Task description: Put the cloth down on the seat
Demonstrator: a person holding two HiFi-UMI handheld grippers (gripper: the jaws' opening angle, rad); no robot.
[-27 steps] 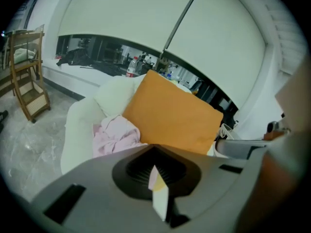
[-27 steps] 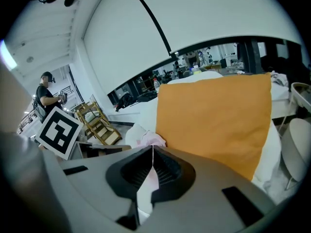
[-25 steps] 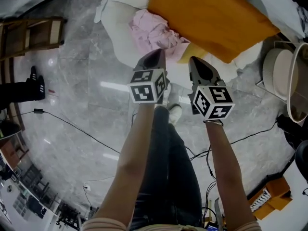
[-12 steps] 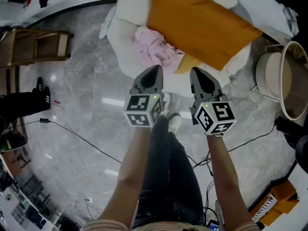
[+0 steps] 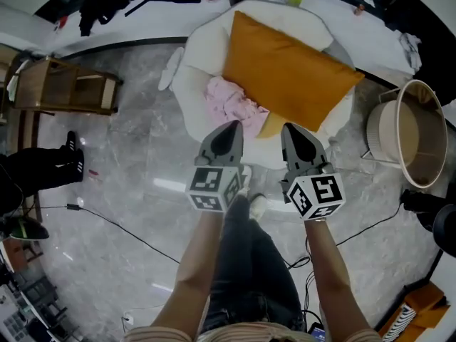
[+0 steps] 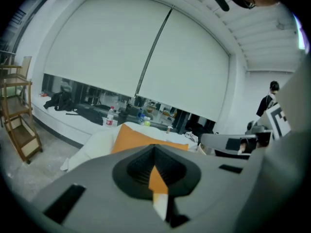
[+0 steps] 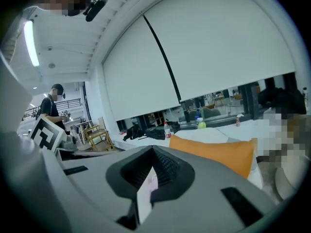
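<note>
The pink cloth [image 5: 231, 104] lies bunched on the white seat [image 5: 194, 77], against the orange cushion [image 5: 288, 70], which covers much of the seat; only the head view shows the cloth whole; each gripper view is largely blocked by its own jaws; the left gripper [image 5: 231, 127] and right gripper [image 5: 291, 129] are both closed, empty, near the cloth but apart from it.

Pink cloth [image 5: 231, 105] lies crumpled in a heap on the white seat [image 5: 194, 84], toward its 8 o'clock side.
</note>
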